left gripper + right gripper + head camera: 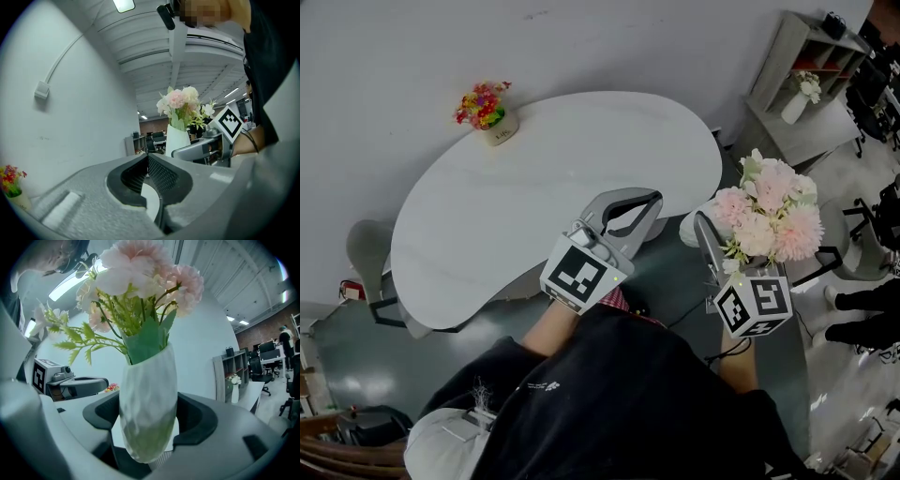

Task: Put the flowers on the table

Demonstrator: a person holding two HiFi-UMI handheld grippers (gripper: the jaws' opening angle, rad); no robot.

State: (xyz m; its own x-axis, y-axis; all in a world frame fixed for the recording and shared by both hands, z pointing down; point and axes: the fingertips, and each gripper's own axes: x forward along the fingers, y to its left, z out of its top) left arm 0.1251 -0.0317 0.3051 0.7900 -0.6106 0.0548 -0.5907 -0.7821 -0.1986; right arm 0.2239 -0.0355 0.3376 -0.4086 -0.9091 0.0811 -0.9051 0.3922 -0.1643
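At the right of the head view, just beyond the white bench, the right hand-held gripper clamps a white vase of pink flowers; at centre, the left hand-held gripper hangs over the bench edge, jaws together, empty.

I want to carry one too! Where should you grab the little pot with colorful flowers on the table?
Probably the little pot itself, below the colorful flowers, coming level from the near side. It stands upright at the far edge of the table by the wall, and the blooms spread above it.
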